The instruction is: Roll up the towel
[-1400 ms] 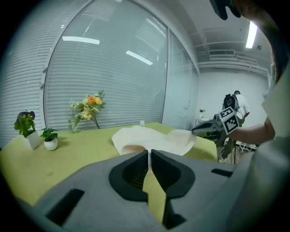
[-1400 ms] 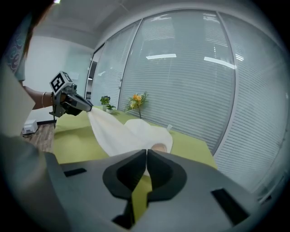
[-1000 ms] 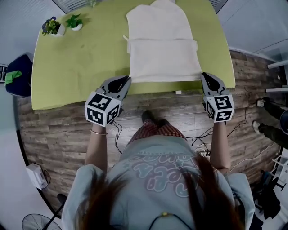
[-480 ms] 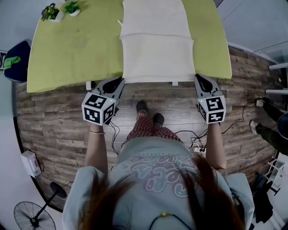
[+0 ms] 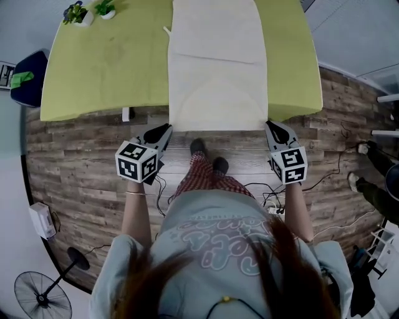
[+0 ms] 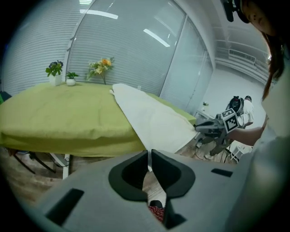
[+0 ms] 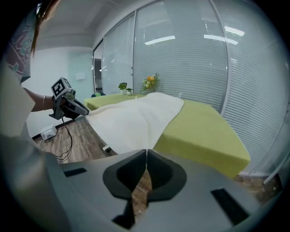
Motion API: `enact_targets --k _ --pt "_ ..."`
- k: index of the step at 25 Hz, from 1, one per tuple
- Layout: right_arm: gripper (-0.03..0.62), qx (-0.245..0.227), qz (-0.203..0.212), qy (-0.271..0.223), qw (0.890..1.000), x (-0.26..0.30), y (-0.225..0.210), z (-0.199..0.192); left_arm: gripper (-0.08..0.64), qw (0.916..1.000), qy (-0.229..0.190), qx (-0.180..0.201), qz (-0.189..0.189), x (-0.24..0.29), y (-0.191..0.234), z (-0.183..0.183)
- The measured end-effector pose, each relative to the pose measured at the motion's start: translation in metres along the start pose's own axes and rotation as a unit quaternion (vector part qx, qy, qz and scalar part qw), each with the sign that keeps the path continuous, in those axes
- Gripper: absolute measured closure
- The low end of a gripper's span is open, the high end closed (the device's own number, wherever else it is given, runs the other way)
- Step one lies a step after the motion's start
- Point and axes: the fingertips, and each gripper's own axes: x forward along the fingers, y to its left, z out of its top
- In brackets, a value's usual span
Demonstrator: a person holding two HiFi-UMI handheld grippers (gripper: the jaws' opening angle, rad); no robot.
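Observation:
A cream towel [image 5: 215, 62] lies lengthwise on the green table [image 5: 93, 75], and its near end hangs past the table's front edge. My left gripper [image 5: 168, 128] is shut on the towel's near left corner, in front of the table and over the wooden floor. My right gripper [image 5: 268, 124] is shut on the near right corner. In the left gripper view the towel [image 6: 154, 118] runs down into my left gripper [image 6: 148, 156], with my right gripper [image 6: 198, 128] beyond. In the right gripper view the towel [image 7: 136, 118] ends in my right gripper [image 7: 146, 153]; my left gripper [image 7: 85, 112] shows at the left.
Two small potted plants [image 5: 81, 14] stand at the table's far left corner, with a flower vase [image 6: 102, 67] behind them. A dark blue seat [image 5: 25, 87] is left of the table. Cables [image 5: 262, 187] and a fan [image 5: 37, 296] are on the floor. Another person [image 5: 374, 168] stands at the right.
Both grippers have drawn back toward me and lower, carrying the towel's near corners. The towel has slid along the table and its near end now hangs over the front edge.

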Motion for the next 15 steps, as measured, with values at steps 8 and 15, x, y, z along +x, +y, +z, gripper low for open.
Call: enact_targets --k 8,15 --pt "0.474 0.005 -0.008 -0.013 1.000 -0.001 -0.001 -0.012 0.393 0.9984 -0.012 0.001 0.055 -0.009 0.022 -0.016" --pt "0.471 -0.012 -0.036 -0.083 0.996 -0.014 -0.049 0.052 0.364 0.9837 -0.120 0.033 0.130 -0.047 0.063 0.064"
